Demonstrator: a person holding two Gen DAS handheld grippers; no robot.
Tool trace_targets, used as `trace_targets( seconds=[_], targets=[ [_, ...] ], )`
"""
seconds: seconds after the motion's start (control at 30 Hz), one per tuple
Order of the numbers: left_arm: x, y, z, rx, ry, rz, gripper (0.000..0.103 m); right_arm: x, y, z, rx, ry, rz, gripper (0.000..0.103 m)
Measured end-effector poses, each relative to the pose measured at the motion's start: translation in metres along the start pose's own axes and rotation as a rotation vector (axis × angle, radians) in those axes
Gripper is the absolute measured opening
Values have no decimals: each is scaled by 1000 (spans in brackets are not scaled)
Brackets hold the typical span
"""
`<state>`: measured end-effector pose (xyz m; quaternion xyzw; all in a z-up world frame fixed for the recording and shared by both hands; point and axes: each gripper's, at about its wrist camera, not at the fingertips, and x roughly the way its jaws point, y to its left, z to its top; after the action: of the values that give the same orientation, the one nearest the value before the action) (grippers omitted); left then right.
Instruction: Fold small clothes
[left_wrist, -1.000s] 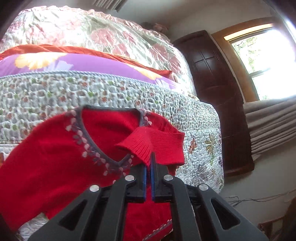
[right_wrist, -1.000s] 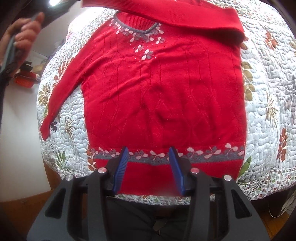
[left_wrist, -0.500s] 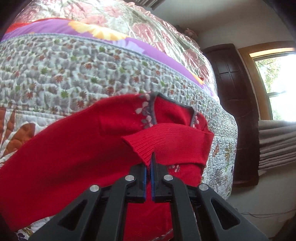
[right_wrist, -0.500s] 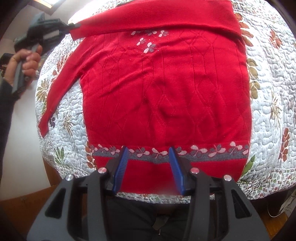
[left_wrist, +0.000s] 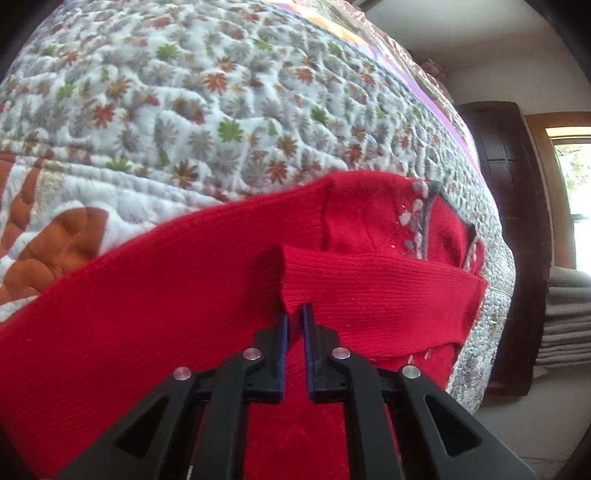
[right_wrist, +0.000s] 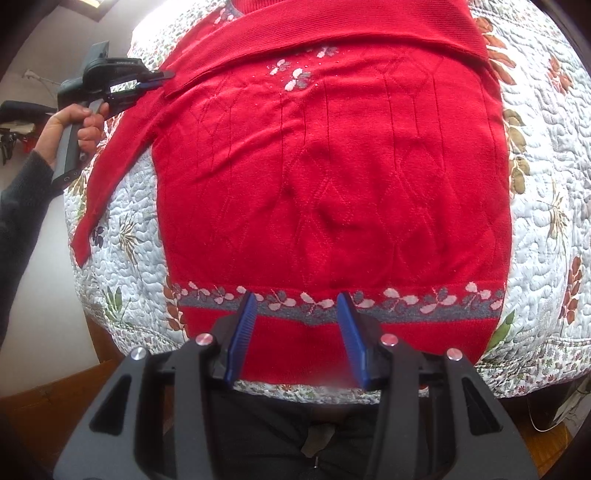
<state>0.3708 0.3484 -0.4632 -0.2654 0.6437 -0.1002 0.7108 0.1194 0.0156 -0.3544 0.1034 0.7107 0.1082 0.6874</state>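
Sweater (right_wrist: 332, 177) in red knit lies flat, front up, on a floral quilt (right_wrist: 546, 206), one sleeve (right_wrist: 332, 26) folded across its chest.

At the sweater's left shoulder, the left gripper (left_wrist: 294, 317) has its fingers nearly together, pinching that sleeve's cuff (left_wrist: 291, 299). Over the sweater's hem band (right_wrist: 406, 310), the right gripper (right_wrist: 297, 314) hovers with fingers wide apart, holding nothing.
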Motion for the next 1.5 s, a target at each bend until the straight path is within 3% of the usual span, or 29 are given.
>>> trace_targets(
  seconds=[0.07, 0.17, 0.27, 0.4, 0.53, 0.63, 0.77, 0.8, 0.97, 1.07, 1.23, 1.33, 1.5],
  targets=[
    [-20, -7, -5, -6, -65, -3, 10, -3, 1, 1, -1, -8, 3, 47],
    [-37, -31, -14, 30, -119, -110, 13, -3, 1, 4, 2, -12, 8, 49],
    [-21, -47, -13, 40, -86, -185, 26, -3, 2, 8, -3, -14, 12, 49],
    [18, -29, -3, -48, -16, -150, 26, -8, 2, 10, -4, -26, 8, 49],
    [18, -11, -4, -95, -24, -160, 25, -11, -6, 6, 13, -24, 0, 50],
    [-5, 9, -9, -135, -74, -165, 38, -12, -7, 7, 6, -17, -5, 50],
    [-58, 52, -33, -252, -190, -237, 61, -20, 5, 15, -32, -39, 9, 50],
    [-71, 65, -43, -286, -224, -236, 68, -23, 10, 18, -43, -48, 13, 53],
    [-144, 162, -128, -526, -424, -184, 87, -34, 40, 32, -126, -83, 30, 61],
    [-179, 229, -188, -685, -499, -146, 88, -32, 57, 37, -177, -73, 32, 62],
    [-211, 325, -267, -956, -632, -197, 88, -23, 87, 36, -261, -40, 23, 62],
    [-211, 360, -288, -1074, -671, -229, 88, -17, 103, 32, -301, -23, 14, 62],
    [-210, 381, -283, -1086, -653, -208, 89, -14, 116, 24, -325, -14, -4, 62]
  ],
)
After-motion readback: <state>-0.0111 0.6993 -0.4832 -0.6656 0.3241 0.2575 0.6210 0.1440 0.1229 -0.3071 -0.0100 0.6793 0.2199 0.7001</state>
